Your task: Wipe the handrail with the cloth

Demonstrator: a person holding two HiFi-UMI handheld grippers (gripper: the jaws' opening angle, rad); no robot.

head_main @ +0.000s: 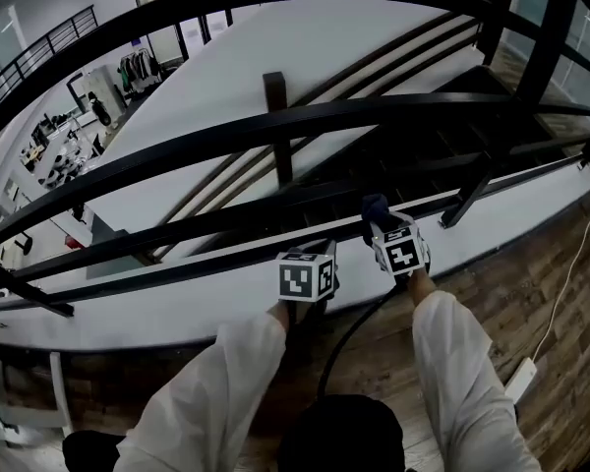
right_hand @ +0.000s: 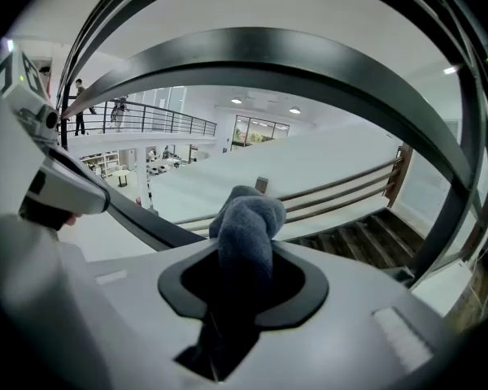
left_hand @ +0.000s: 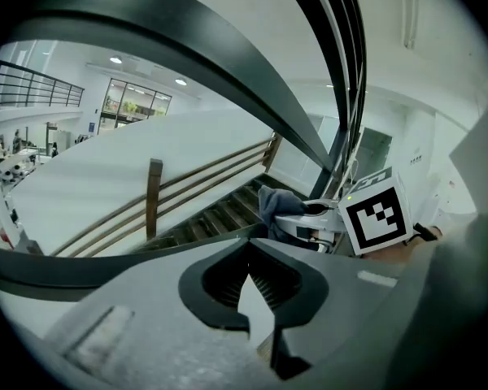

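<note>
The black handrail (head_main: pixel 374 106) is one of several curved bars that cross the head view. My right gripper (head_main: pixel 379 222) is shut on a bunched blue-grey cloth (head_main: pixel 376 206) held close to a lower bar (head_main: pixel 226 220). From the right gripper view the cloth (right_hand: pixel 246 218) sticks up out of the right gripper (right_hand: pixel 244 258), beneath a broad dark bar (right_hand: pixel 268 51). My left gripper (head_main: pixel 319 248) sits just left of it at the same lower bar. The left gripper (left_hand: pixel 246 254) is shut and holds nothing. From its view I see the cloth (left_hand: pixel 272 201) and a bar (left_hand: pixel 187 31) overhead.
Beyond the railing a staircase (head_main: pixel 413 155) drops away beside a white wall. Below at left lies an office floor (head_main: pixel 59 150). I stand on wood flooring (head_main: pixel 531 293); a white power strip (head_main: pixel 521 377) and its cable lie at right. A black cable (head_main: pixel 349 337) hangs between my sleeves.
</note>
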